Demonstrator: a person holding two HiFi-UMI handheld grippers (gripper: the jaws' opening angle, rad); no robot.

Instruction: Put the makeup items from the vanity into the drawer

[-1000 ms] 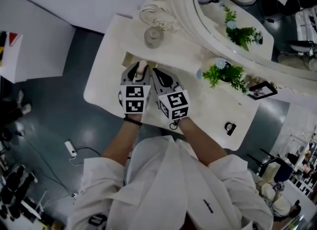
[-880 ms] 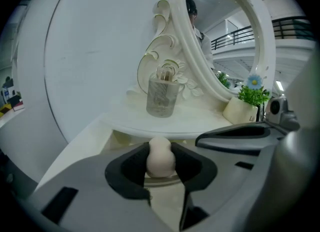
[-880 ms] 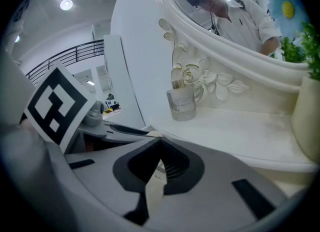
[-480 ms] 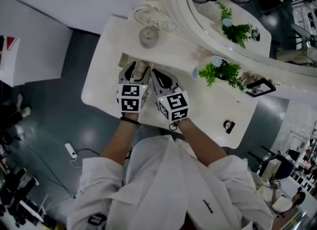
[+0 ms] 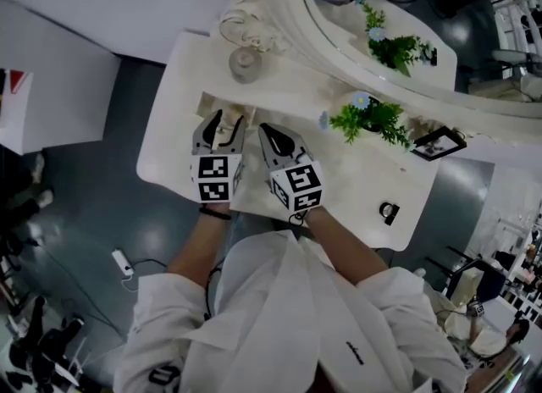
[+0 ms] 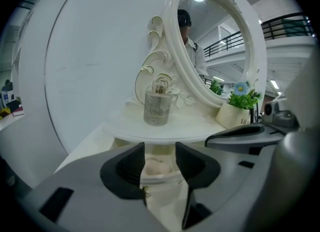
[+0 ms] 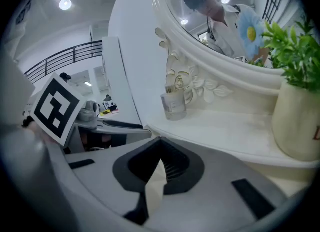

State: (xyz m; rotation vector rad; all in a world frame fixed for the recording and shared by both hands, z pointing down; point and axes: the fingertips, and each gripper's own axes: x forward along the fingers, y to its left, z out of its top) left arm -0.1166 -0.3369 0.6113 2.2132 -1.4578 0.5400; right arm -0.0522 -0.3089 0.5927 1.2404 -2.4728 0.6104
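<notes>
Ahead of and below the left gripper [image 5: 225, 122], whose jaws have just been opened and grip nothing, the open drawer [image 5: 251, 163] is found accessible from above, save for a pale round item [image 6: 156, 166] lying inside. Beyond it, upward passage is limited by the overhanging vanity shelf [image 6: 165, 135]. Further ahead, a glass cup [image 6: 157, 106] and the mirror frame [image 6: 172, 51] are noted. Clearance just to the right is taken up by the right gripper [image 5: 264, 129]; a potted plant [image 5: 370, 120] stands beyond it.
</notes>
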